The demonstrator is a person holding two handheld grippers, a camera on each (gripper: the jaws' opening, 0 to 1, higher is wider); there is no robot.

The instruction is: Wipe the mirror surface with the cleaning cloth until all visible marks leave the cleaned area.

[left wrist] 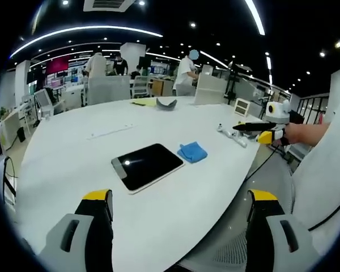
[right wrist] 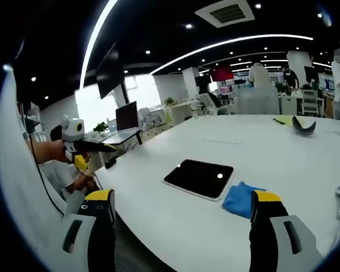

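Mirror and cloth on the counter, both grippers held clear of them.

The dark mirror (left wrist: 147, 166) lies flat on the white counter (left wrist: 73, 158), the blue cloth (left wrist: 192, 152) just beside it. The left gripper (left wrist: 179, 212) and right gripper (right wrist: 181, 212) hover at the counter's near edge, each with 2 jaws spread wide, holding nothing.

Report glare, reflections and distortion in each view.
Left gripper view: fisheye bends the white table edge and ceiling light strips; the mirror reads dark, with one small bright ceiling-light spot. Right gripper view: same curving; mirror dark with a tiny highlight; blue cloth beside it evenly lit.
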